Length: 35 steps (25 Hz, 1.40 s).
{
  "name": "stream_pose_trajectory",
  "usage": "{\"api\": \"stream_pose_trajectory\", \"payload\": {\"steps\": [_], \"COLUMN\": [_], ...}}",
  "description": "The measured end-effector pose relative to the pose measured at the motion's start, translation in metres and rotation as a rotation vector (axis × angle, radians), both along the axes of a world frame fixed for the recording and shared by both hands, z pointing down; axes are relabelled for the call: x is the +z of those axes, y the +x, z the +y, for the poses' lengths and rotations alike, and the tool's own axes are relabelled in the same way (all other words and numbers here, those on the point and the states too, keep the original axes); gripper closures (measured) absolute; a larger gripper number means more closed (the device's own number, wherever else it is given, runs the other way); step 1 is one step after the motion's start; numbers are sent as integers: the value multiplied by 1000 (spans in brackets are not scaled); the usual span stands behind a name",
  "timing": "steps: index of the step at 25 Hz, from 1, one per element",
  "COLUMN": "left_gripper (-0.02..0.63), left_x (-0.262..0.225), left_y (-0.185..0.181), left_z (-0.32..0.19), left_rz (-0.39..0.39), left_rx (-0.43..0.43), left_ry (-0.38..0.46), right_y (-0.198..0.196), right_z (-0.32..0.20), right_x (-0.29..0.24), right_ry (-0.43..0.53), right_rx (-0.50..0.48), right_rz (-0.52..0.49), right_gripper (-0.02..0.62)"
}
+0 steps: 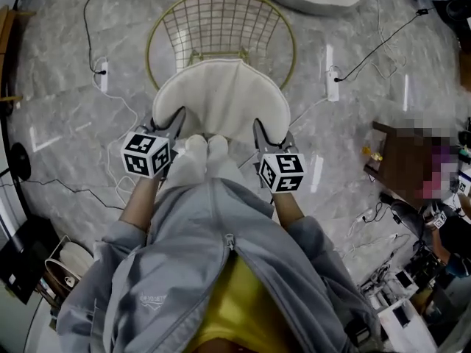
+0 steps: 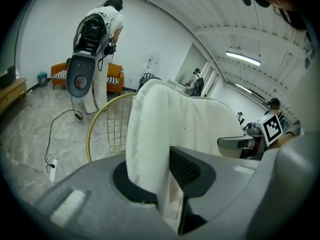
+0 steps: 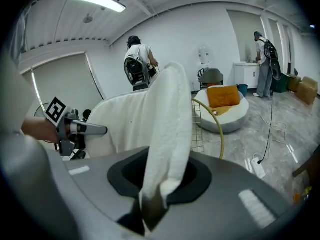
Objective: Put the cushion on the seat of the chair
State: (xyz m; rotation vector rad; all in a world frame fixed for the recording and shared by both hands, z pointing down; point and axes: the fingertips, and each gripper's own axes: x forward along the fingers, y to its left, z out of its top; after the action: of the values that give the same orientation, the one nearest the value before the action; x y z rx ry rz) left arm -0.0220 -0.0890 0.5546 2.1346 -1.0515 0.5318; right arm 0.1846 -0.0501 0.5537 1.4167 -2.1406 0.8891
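Two claws, left [image 1: 168, 122] and right [image 1: 265, 134], each pinch a side edge of the white cushion [image 1: 221, 98], which hangs between them over the gold wire chair [image 1: 221, 20]. Loose cables and a white power strip [image 1: 103, 70] lie on the grey marbled floor [image 1: 59, 131]. The room has white walls, ceiling strip lights [image 2: 242, 57], an orange sofa [image 2: 59, 68] and a round white lounger [image 3: 225, 115].

You stand in a staged recording room: marble floor [image 1: 66, 123], trailing cables [image 1: 85, 13], power strips [image 1: 333, 83], an orange sofa [image 2: 57, 70] and other people [image 2: 97, 29] wearing backpack rigs.
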Motion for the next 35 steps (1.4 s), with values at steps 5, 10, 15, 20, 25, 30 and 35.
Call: {"api": "stream_pose_trajectory", "payload": {"steps": [5, 10, 15, 20, 25, 30, 35], "left_gripper": [531, 531, 531, 531, 530, 529, 527], "left_x": [39, 83, 128, 168, 203, 224, 242], "left_y": [-3, -2, -10, -13, -18, -14, -8], "left_z": [-4, -14, -31, -43, -51, -54, -62], "left_rz": [14, 31, 34, 37, 42, 58, 63], "left_rx": [21, 27, 32, 33, 28, 23, 42], "left_ry": [-43, -66, -86, -106, -137, -170, -199], "right_y": [-2, -2, -8, -10, -12, -4, 6], "right_z": [-3, -13, -32, -46, -59, -71, -80], "right_x": [36, 78, 122, 162, 199, 221, 238], "right_ry": [-39, -58, -79, -96, -117, -150, -175], "right_rx": [1, 0, -8, -19, -50, -74, -90], "right_rz": [15, 38, 32, 16, 19, 30, 47], "right_gripper": [514, 511, 509, 509, 505, 491, 477]}}
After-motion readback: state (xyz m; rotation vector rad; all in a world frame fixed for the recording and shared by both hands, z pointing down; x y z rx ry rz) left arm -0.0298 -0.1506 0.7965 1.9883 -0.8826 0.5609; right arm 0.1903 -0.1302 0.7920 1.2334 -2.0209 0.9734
